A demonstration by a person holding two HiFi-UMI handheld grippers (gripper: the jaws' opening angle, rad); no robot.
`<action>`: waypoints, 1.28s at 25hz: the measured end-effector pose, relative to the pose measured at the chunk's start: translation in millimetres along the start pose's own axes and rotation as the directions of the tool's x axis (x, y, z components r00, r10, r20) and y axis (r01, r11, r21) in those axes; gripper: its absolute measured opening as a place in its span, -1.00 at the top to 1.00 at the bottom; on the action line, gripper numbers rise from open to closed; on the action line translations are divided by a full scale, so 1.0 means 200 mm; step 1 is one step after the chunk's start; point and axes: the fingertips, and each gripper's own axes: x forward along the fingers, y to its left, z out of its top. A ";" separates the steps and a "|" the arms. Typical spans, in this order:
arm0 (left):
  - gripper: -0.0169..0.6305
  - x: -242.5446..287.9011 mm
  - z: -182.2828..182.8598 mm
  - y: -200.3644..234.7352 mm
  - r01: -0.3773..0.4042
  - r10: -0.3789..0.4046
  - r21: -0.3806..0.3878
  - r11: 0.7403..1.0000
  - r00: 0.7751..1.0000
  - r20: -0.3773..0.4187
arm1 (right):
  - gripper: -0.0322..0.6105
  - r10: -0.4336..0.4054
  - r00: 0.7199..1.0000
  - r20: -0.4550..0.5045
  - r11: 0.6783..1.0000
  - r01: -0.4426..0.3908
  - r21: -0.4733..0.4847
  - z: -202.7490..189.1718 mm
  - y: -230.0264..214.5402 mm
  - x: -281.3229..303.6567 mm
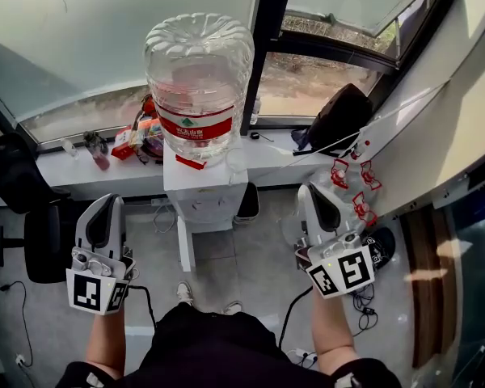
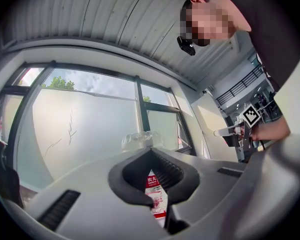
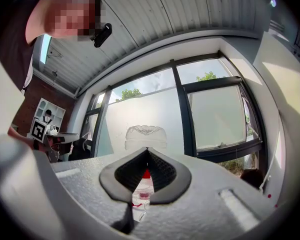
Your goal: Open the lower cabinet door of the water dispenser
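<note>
You hold your left tongs (image 1: pixel 107 207) and your right tongs (image 1: pixel 315 192) out in front of you, side by side and well apart. Both point forward, tipped slightly upward. On each, the jaws meet at the tips with nothing gripped between them. Your left forearm (image 1: pixel 105 342) and right forearm (image 1: pixel 331 334) reach forward, bare, below them.

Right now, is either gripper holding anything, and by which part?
Nothing is held: the left gripper and the right gripper are both shut and empty.
</note>
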 end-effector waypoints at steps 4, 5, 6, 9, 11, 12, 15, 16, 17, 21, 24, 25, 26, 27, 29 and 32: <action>0.92 -0.03 -0.02 0.02 -0.033 0.033 0.009 0.999 0.999 -0.001 | 0.89 -0.004 1.000 -0.021 1.000 0.004 -0.006 -0.02 0.02 -0.03; 0.92 -0.04 -0.03 0.04 -0.045 0.045 0.015 0.999 0.999 -0.008 | 0.89 -0.008 1.000 -0.023 1.000 0.008 -0.005 -0.02 0.02 -0.03; 0.92 -0.05 -0.04 0.05 -0.054 0.054 0.020 0.998 0.998 -0.014 | 0.89 -0.014 1.000 -0.022 1.000 0.014 -0.005 -0.01 0.02 -0.04; 0.92 -0.07 -0.04 0.06 -0.061 0.061 0.018 0.998 0.998 -0.013 | 0.89 -0.037 0.999 -0.011 0.999 0.037 -0.008 0.02 0.01 -0.06; 0.92 -0.08 -0.05 0.07 -0.064 0.064 0.011 0.998 0.998 -0.018 | 0.89 -0.048 0.999 -0.010 0.999 0.047 -0.012 0.03 0.02 -0.08; 0.92 -0.09 -0.06 0.07 -0.065 0.065 0.006 0.998 0.998 -0.022 | 0.89 -0.050 0.999 -0.012 0.999 0.050 -0.018 0.03 0.02 -0.09; 0.92 -0.09 -0.07 0.06 -0.060 0.060 0.002 0.998 0.998 -0.022 | 0.89 -0.056 0.998 -0.015 0.998 0.056 -0.022 0.03 0.02 -0.10; 0.92 -0.09 -0.06 0.06 -0.059 0.059 0.004 0.998 0.998 -0.018 | 0.89 -0.060 0.998 -0.015 0.998 0.059 -0.008 0.02 0.01 -0.11; 0.92 -0.09 -0.06 0.05 -0.058 0.058 0.007 0.998 0.998 -0.013 | 0.89 -0.063 0.998 -0.015 0.998 0.063 0.013 0.01 0.01 -0.11; 0.92 -0.09 -0.01 0.05 -0.056 0.056 0.004 0.998 0.998 0.018 | 0.89 -0.079 0.997 0.003 0.995 0.079 0.065 0.02 0.00 -0.12; 0.92 -0.12 -0.01 0.05 -0.073 0.073 0.019 0.997 0.997 0.007 | 0.89 -0.076 0.997 0.006 0.995 0.075 0.060 0.03 0.01 -0.12; 0.92 -0.13 -0.01 0.05 -0.077 0.077 0.023 0.997 0.997 0.004 | 0.89 -0.072 0.997 0.003 0.996 0.071 0.057 0.02 0.01 -0.11; 0.92 -0.14 -0.01 0.05 -0.080 0.080 0.025 0.996 0.997 0.002 | 0.89 -0.068 0.998 0.001 0.996 0.068 0.055 0.02 0.01 -0.11; 0.92 -0.15 -0.01 0.05 -0.084 0.084 0.026 0.996 0.996 0.001 | 0.89 -0.066 0.998 0.000 0.996 0.066 0.055 0.02 0.02 -0.11; 0.92 -0.16 -0.02 0.05 -0.090 0.090 0.025 0.996 0.996 -0.005 | 0.89 -0.066 0.998 -0.001 0.996 0.066 0.066 0.01 0.02 -0.11; 0.92 -0.18 -0.03 0.04 -0.092 0.092 0.023 0.995 0.996 -0.015 | 0.89 -0.067 0.998 -0.001 0.995 0.067 0.079 0.00 0.02 -0.11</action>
